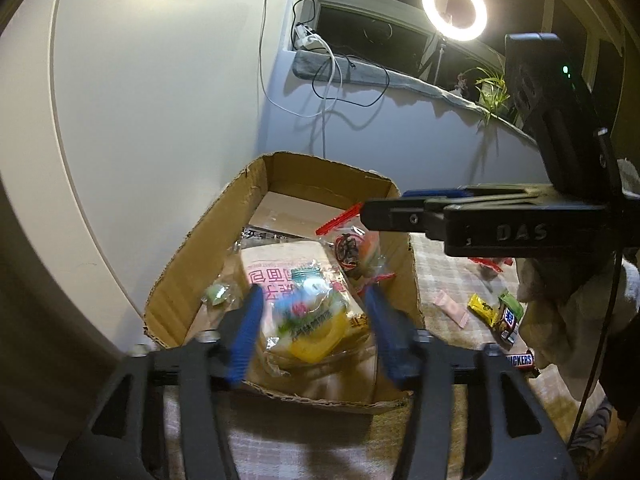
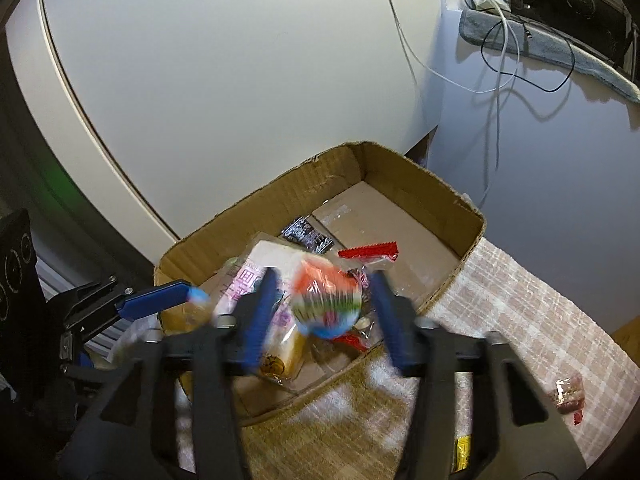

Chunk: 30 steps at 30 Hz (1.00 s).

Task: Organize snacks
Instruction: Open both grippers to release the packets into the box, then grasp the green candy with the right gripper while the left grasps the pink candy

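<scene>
Open cardboard box [image 1: 208, 248] on checked cloth; big pink-print bag [image 1: 288, 276], red-zip pouch [image 1: 352, 240] inside. Snickers bar [image 1: 520, 360], yellow packet [image 1: 482, 309] loose outside, near box.

Left gripper [image 1: 314, 316]: blue fingers spread wide, nothing clamped, pointing forward and downward. Right gripper [image 2: 324, 312]: fingers equally parted, blurred, angled down; in left view it reaches in from right, fingers horizontal.

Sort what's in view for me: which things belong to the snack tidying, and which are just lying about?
Belongs to the job:
cardboard box
bread bag in the box
red-topped bag in the box
Snickers bar on the cloth
pink packet on the cloth
yellow packet on the cloth

Just lying about:
ring light
cables
plant
</scene>
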{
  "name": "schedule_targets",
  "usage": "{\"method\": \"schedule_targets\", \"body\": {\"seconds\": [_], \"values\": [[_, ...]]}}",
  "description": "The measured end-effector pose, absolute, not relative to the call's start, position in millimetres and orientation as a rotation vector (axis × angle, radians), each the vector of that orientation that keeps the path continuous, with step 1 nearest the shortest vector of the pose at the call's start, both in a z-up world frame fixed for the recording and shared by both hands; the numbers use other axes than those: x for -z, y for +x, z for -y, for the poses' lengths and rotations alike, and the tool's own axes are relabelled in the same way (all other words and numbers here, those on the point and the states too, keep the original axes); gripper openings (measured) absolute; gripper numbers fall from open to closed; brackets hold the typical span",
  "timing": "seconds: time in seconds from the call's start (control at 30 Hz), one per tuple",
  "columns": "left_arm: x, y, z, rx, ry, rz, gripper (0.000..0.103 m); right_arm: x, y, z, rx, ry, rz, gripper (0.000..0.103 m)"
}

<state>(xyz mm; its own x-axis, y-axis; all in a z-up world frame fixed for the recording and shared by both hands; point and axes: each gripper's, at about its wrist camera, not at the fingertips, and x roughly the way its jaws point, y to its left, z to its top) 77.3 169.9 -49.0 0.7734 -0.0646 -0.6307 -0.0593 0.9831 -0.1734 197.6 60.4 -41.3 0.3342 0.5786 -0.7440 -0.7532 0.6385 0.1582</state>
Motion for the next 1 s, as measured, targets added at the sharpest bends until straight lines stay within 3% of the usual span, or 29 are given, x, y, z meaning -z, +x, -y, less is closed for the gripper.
{"method": "schedule_targets", "body": {"seconds": [0.07, 0.2, 0.57, 1.0], "values": [[48.7, 76.6, -169.5, -0.001, -0.184, -0.685, 0.061, 37.2, 197.7, -58.7, -0.866, -0.22, -0.845, 0.081], [48.6, 77.3, -169.7, -0.006, -0.181, -0.686, 0.061, 31.5, 198.8, -56.2, -0.857, -0.202, -0.837, 0.09], [42.3, 71.1, -162.0, 0.005, -0.181, -0.675, 0.061, 23.5, 194.0, -35.7, -0.841, -0.192, -0.834, 0.091], [40.8, 59.4, -106.9, 0.124, -0.176, -0.7, 0.061, 19.6, 167.4, 61.4, -0.75, -0.212, -0.834, 0.091]]}}
